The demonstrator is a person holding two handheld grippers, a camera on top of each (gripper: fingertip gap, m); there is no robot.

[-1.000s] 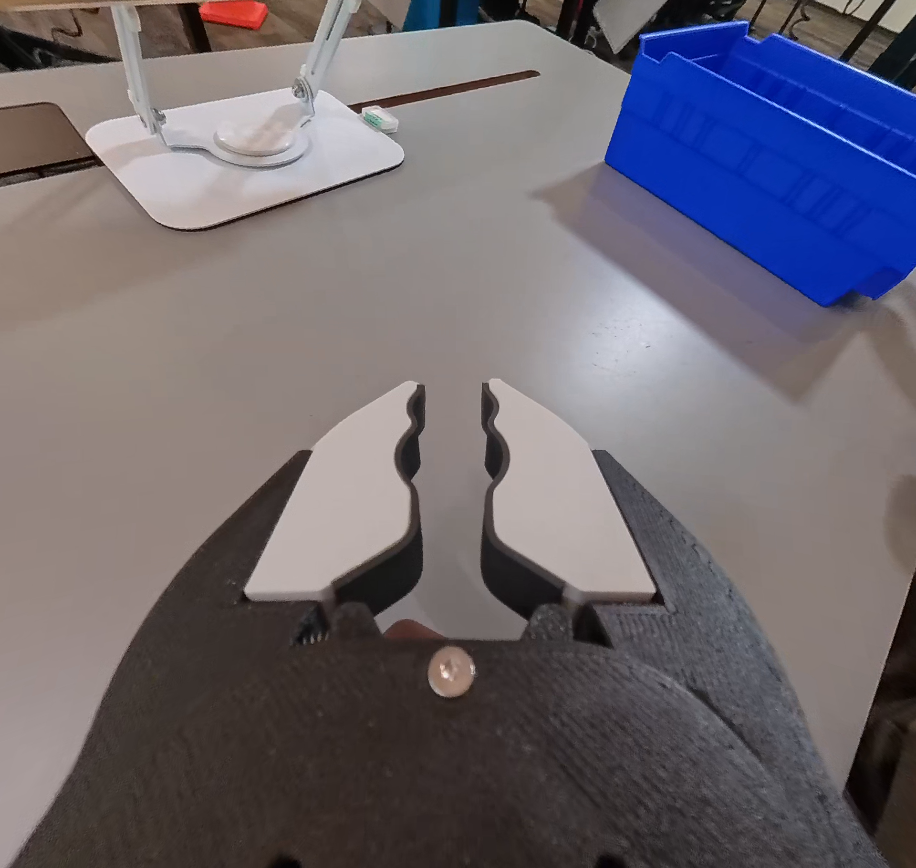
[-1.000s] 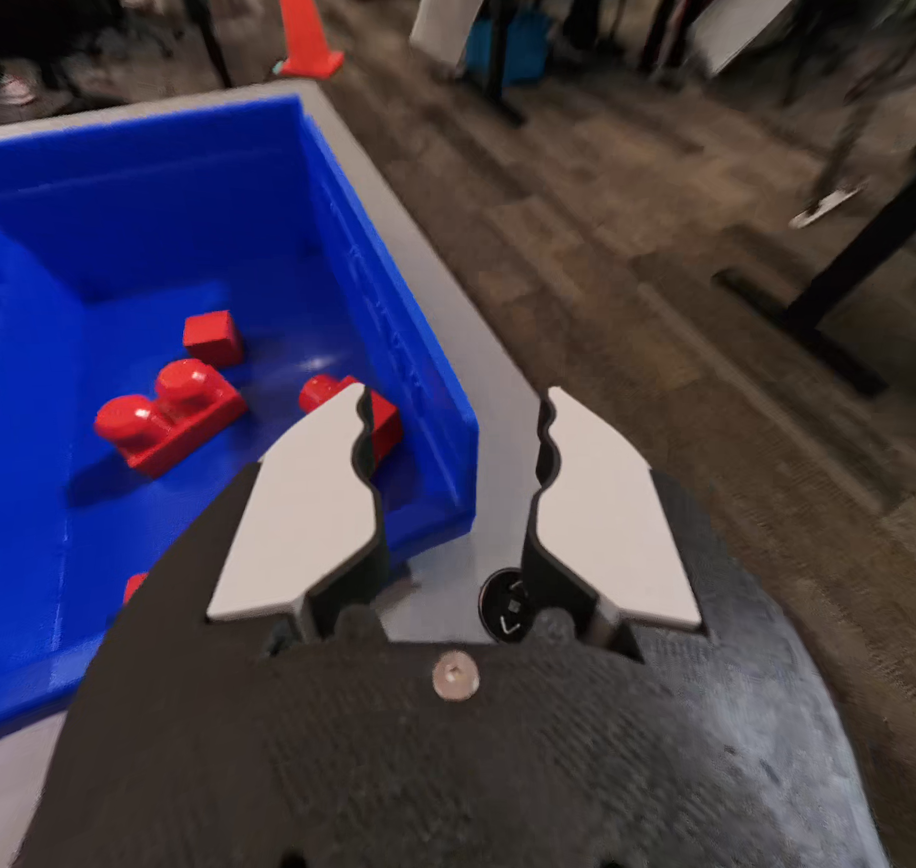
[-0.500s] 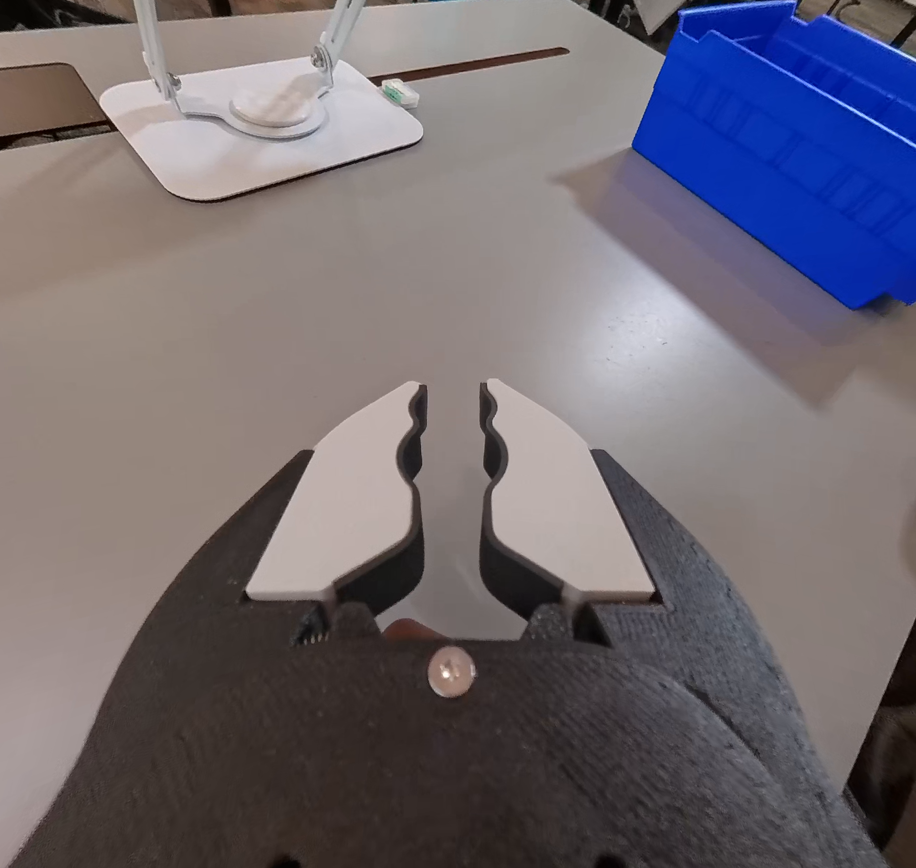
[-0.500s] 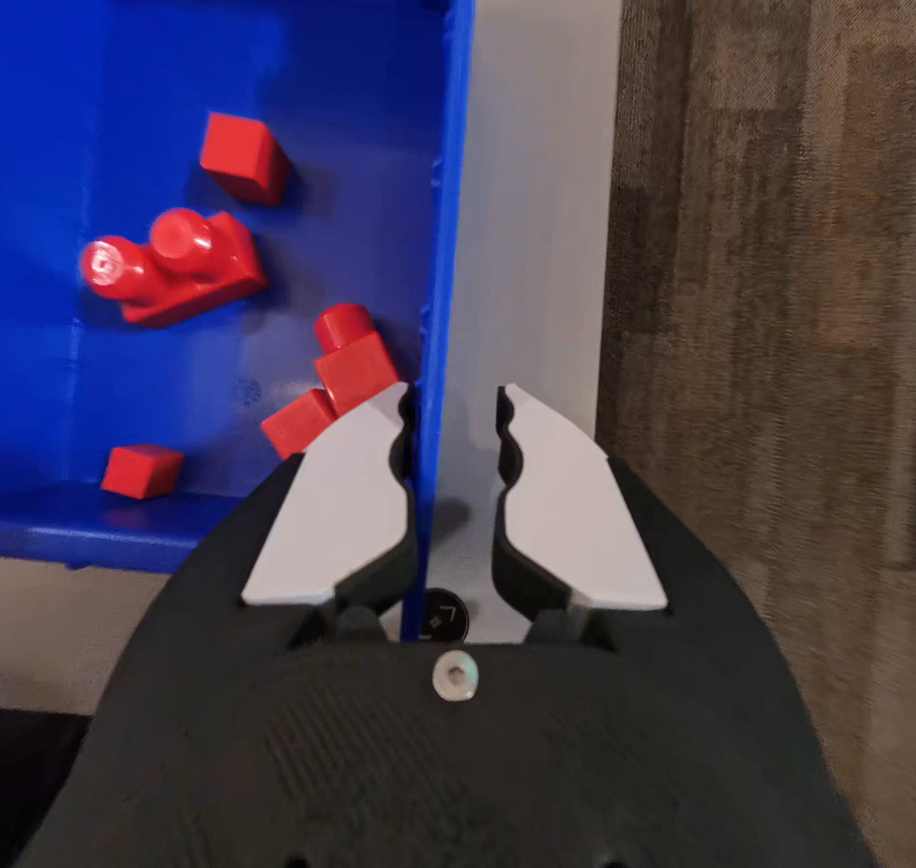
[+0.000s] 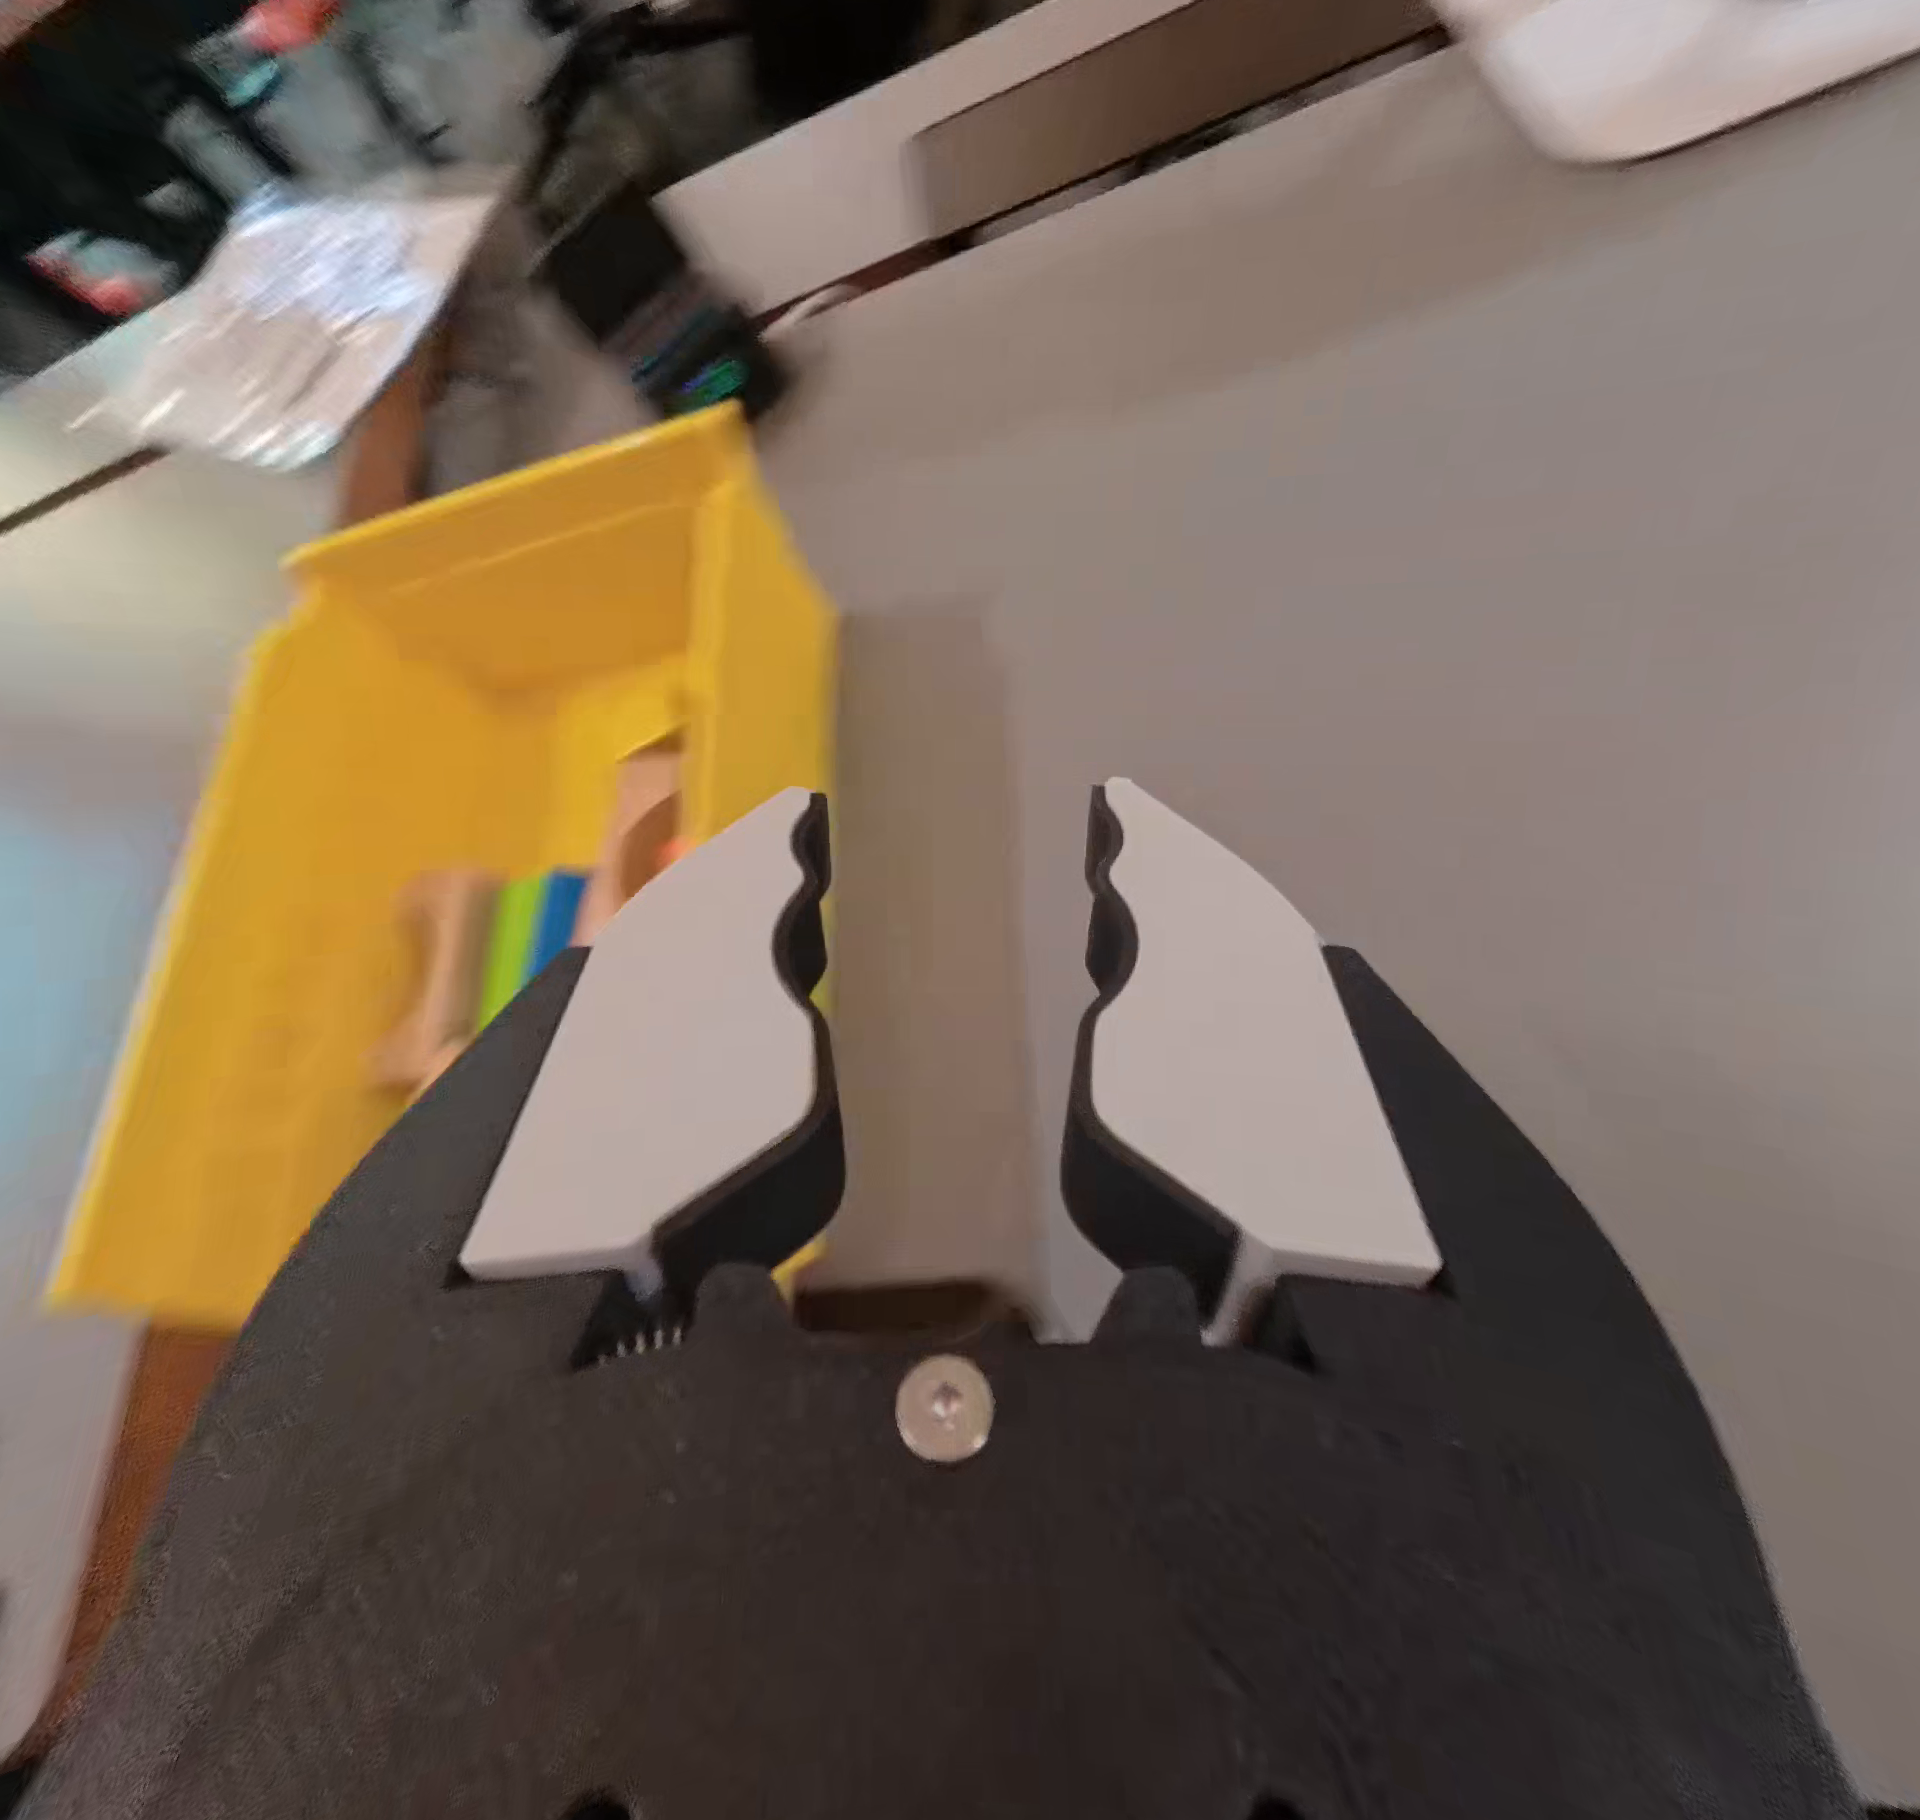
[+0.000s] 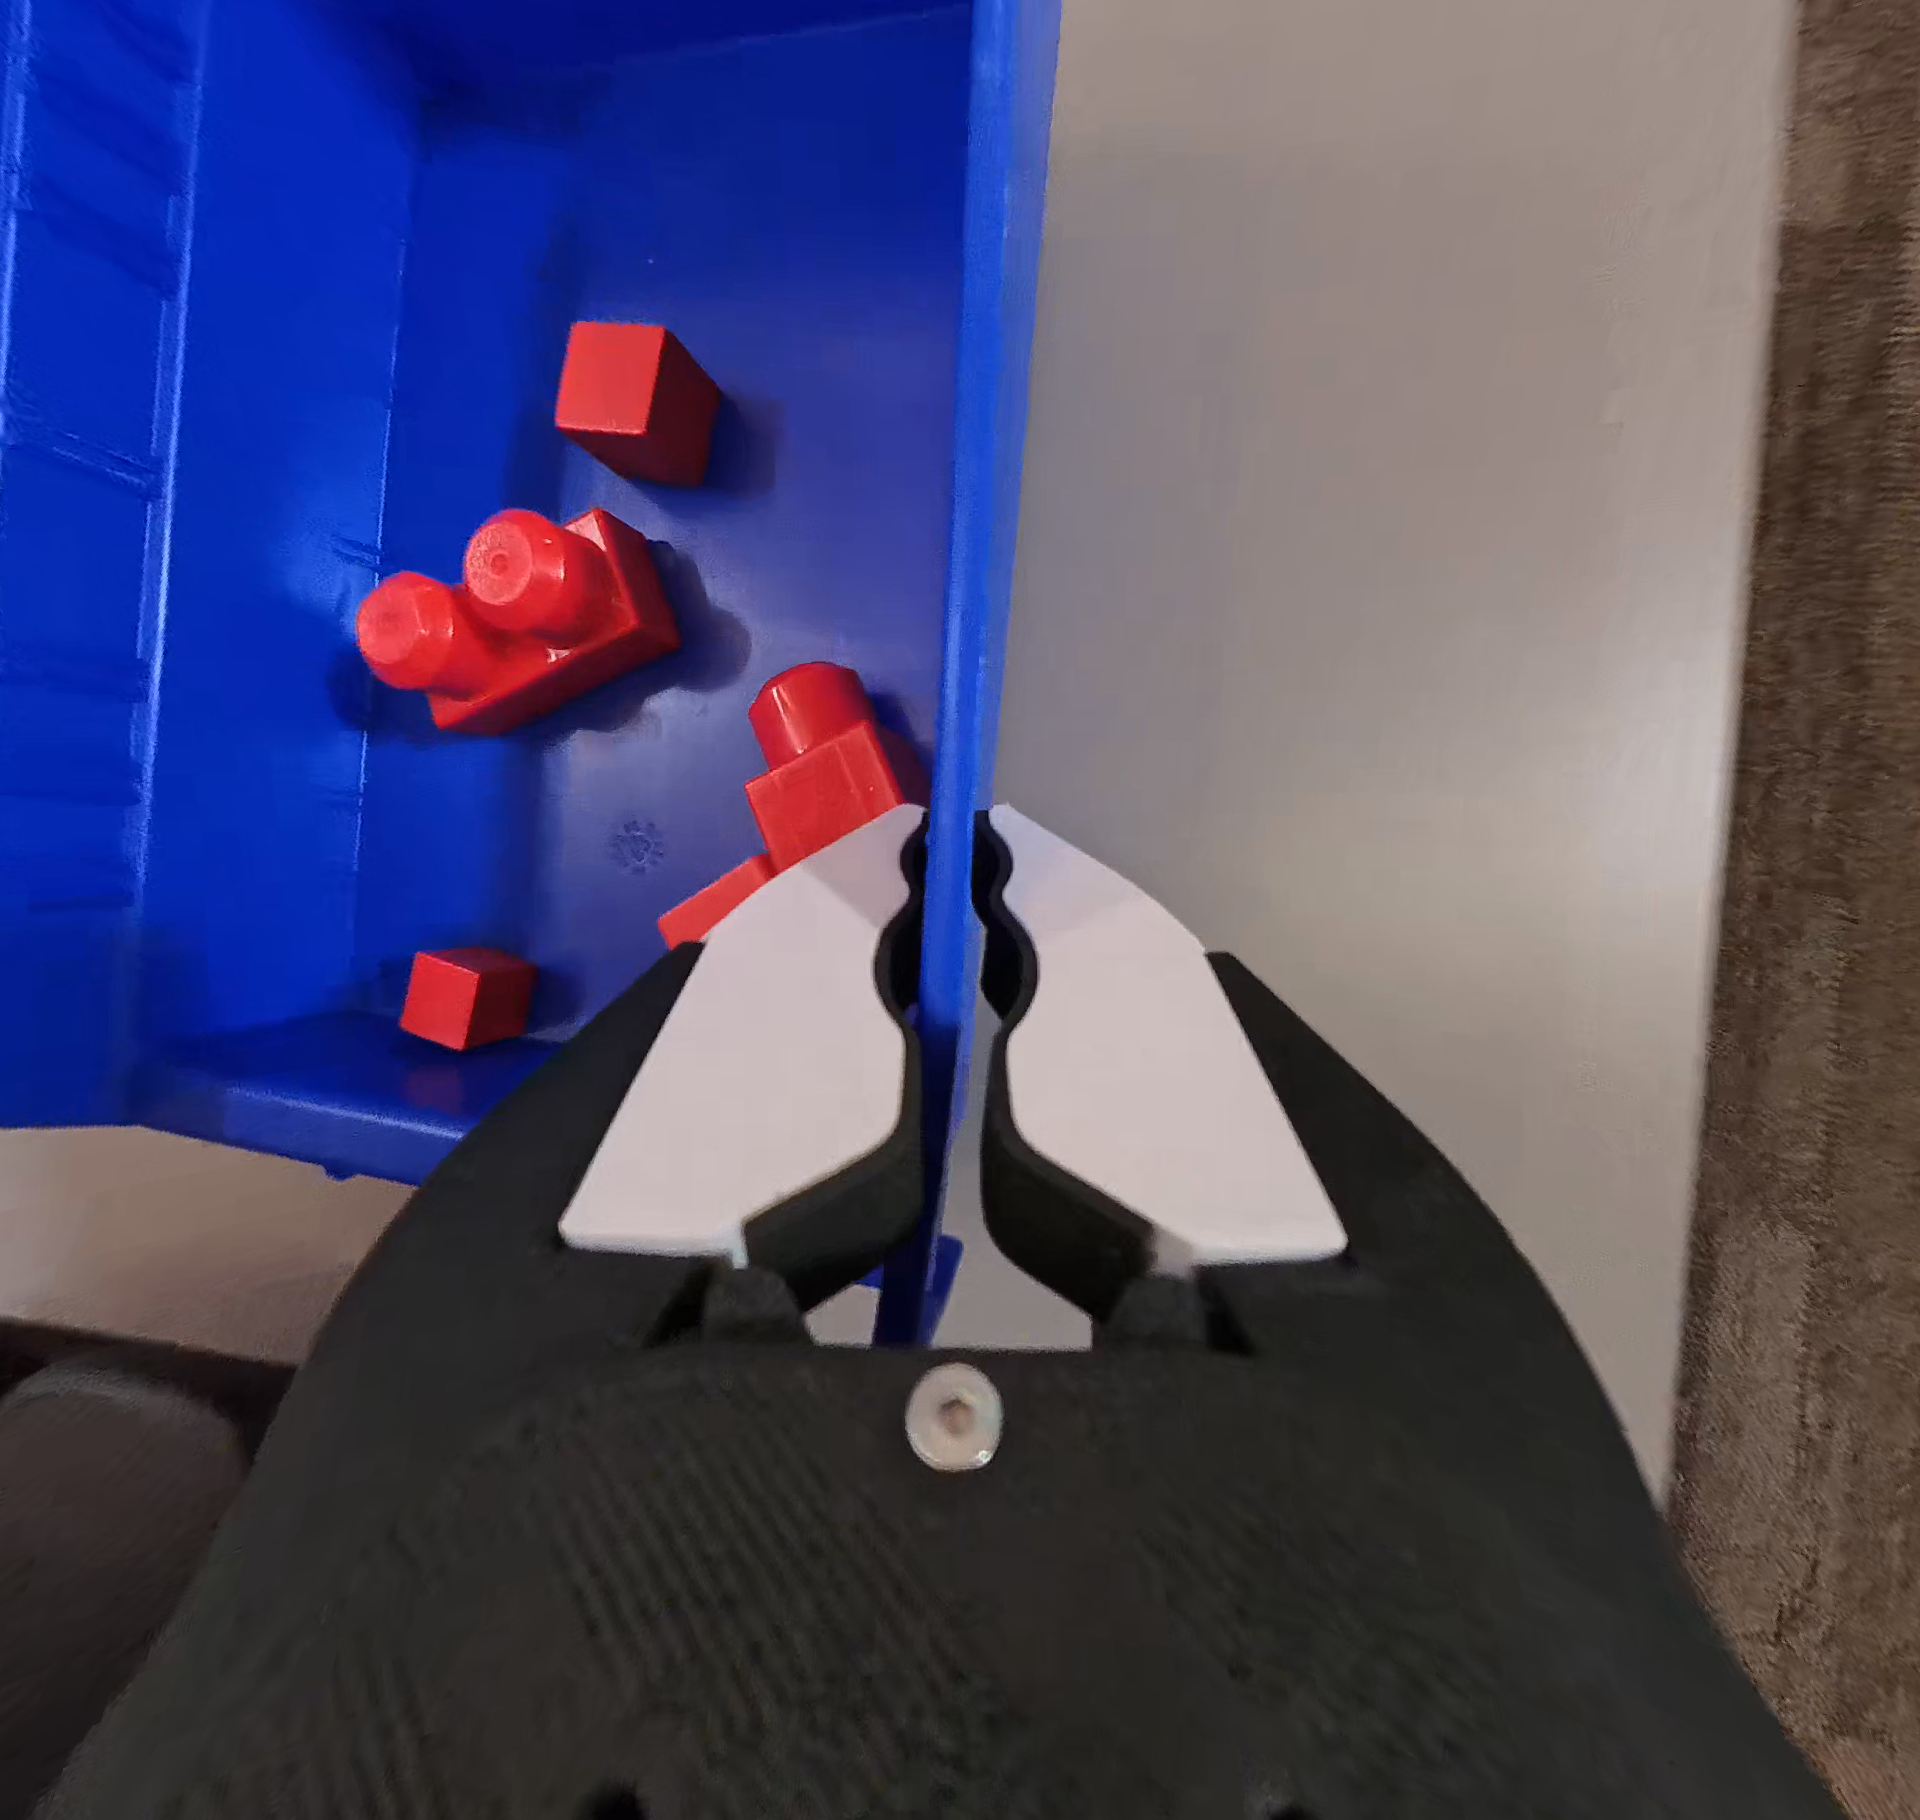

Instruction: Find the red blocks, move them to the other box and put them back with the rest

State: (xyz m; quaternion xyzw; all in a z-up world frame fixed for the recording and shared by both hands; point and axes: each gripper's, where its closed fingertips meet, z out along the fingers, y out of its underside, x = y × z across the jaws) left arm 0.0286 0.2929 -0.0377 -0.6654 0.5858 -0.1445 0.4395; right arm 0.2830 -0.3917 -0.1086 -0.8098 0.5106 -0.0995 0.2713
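Observation:
In the right wrist view, my right gripper is shut on the right wall of the blue box. Several red blocks lie inside it: a cube, a two-stud brick, a one-stud brick by the gripped wall, a small cube, and one partly hidden behind my left finger. In the left wrist view, my left gripper is open and empty above the grey table, just right of the yellow box, which holds wooden, green and blue blocks.
The left wrist view is blurred by motion. A white stand base sits at the table's far right. A dark slot runs across the table. The table's right edge drops to carpet floor close to the blue box. The gap from one gripper's tips to the other's is roughly 75 centimeters.
My right gripper closed onto the blue box's right wall. My left gripper swung left from the blue box side to the yellow box and opened wider.

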